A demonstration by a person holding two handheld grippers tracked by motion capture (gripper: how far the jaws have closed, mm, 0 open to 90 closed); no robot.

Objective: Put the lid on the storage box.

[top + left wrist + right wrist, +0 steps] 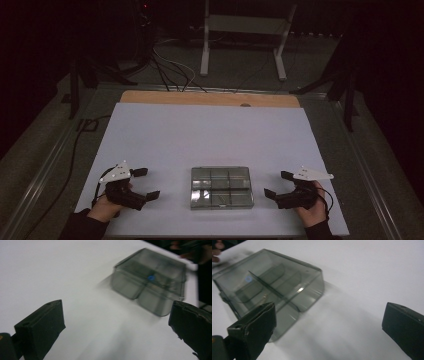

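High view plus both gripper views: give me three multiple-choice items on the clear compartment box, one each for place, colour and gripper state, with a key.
1. Where is the smoky transparent plastic compartment box?
A. On the white table sheet, between the two grippers
B. Held up in the left gripper
C. On the floor

2. What colour is the small round dot seen on the box?
A. Red
B. Blue
C. Yellow

3. How do the left gripper and right gripper stand?
A. Both shut on the box
B. One open, one shut
C. Both open, apart from the box

Key: 1 A, the high view shows it lying between them. 2 B, the left gripper view shows it blue. 3 C, jaws spread wide with bare sheet between them.
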